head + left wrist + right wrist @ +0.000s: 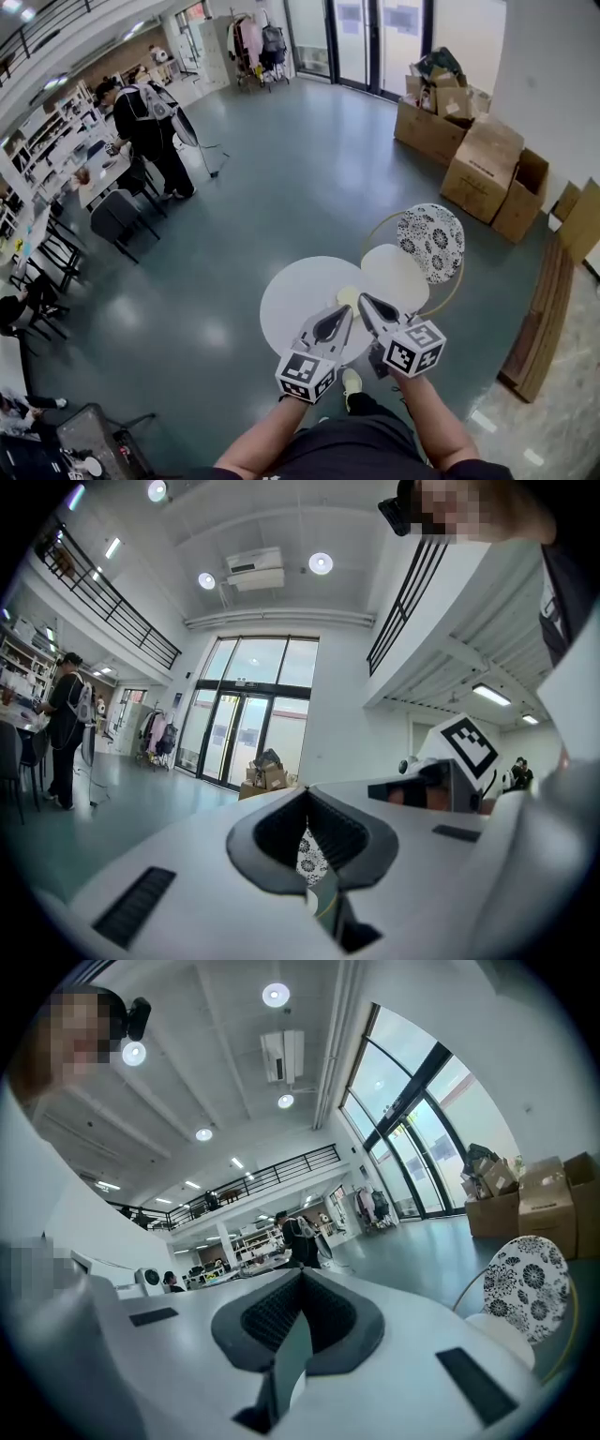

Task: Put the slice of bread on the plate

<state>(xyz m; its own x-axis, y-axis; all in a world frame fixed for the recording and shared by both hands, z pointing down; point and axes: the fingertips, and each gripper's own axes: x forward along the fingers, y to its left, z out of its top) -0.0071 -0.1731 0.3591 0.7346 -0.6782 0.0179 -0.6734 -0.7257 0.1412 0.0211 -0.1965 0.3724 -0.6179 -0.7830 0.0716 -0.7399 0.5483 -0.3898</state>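
In the head view both grippers are held side by side and level above a round white table (pixel 291 305). My left gripper (pixel 345 311) is shut with nothing in it, and my right gripper (pixel 364 300) is also shut and empty. A small pale yellowish thing (pixel 349 296) lies on the table just past the two tips; I cannot tell whether it is the bread or a plate. The left gripper view shows the left gripper (pixel 307 794) with its jaws together. The right gripper view shows the same of the right gripper (pixel 302 1274). Neither of these views shows bread or a plate.
A chair with a floral back (pixel 431 239) and a cream seat (pixel 394 274) stands against the table's far right side. Cardboard boxes (pixel 483 164) are stacked along the right wall, with wooden boards (pixel 544 319) beside them. A person (pixel 150 127) stands by desks at the far left.
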